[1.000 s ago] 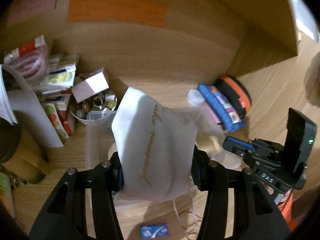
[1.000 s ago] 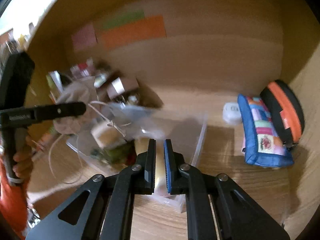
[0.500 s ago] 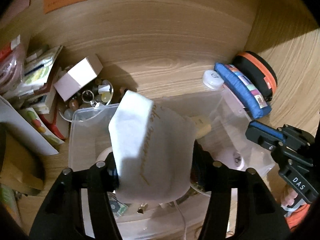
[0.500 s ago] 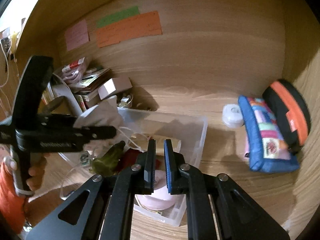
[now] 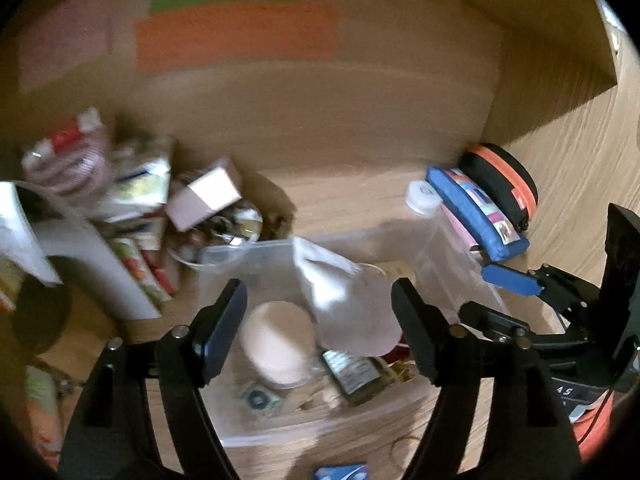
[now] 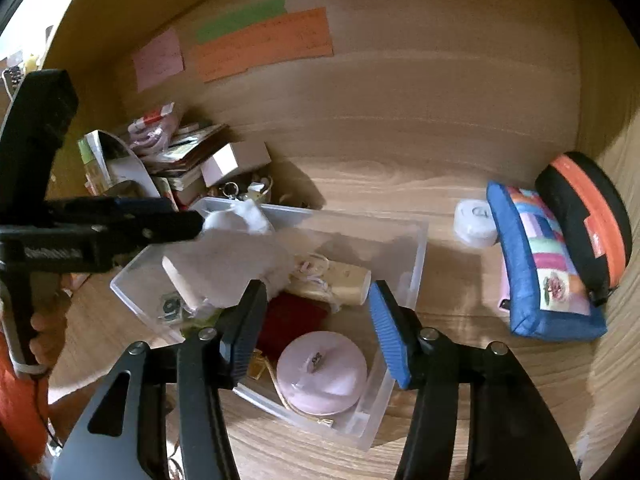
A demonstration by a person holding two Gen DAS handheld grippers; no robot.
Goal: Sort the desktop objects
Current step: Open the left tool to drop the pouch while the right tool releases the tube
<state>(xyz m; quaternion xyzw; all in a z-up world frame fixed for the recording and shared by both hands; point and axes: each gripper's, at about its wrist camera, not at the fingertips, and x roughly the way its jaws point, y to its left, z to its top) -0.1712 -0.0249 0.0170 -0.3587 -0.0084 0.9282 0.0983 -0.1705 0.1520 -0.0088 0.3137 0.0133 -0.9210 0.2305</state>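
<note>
**Both grippers spread over the clear bin, white pouch inside**

The left gripper (image 5: 318, 312) has its fingers wide apart with nothing between the pads; it hangs just over the clear bin (image 5: 460, 264). The white pouch (image 5: 348, 304) lies below and between those fingers, slumped inside the bin and partly over a round pink puff (image 5: 278, 344). From the right wrist view the left gripper (image 6: 192, 224) comes in from the left, its tip right at the pouch (image 6: 236, 256); whether they touch cannot be told.

The right gripper (image 6: 318, 324) also has its fingers apart and holds nothing, poised above the near end of the bin (image 6: 416, 256). Under it sit a pink round case (image 6: 322, 376), a red pouch (image 6: 292, 320) and a beige roll (image 6: 348, 280) with string beside it. A small green-labelled bottle (image 5: 356, 376) lies in the bin near the white pouch.

Right of the bin, on the wooden desk (image 6: 400, 184), stand a white disc (image 6: 476, 220), a blue pencil case (image 6: 540, 272) and, touching it, a black and orange case (image 6: 584, 212). Left of the bin is a heap of packets and a small box (image 6: 236, 160), with a bowl of trinkets (image 6: 244, 190) beside the bin's far corner. Pink, green and orange notes (image 6: 264, 44) are stuck on the back wall. A small blue packet (image 5: 340, 472) lies on the desk in front of the bin.
</note>
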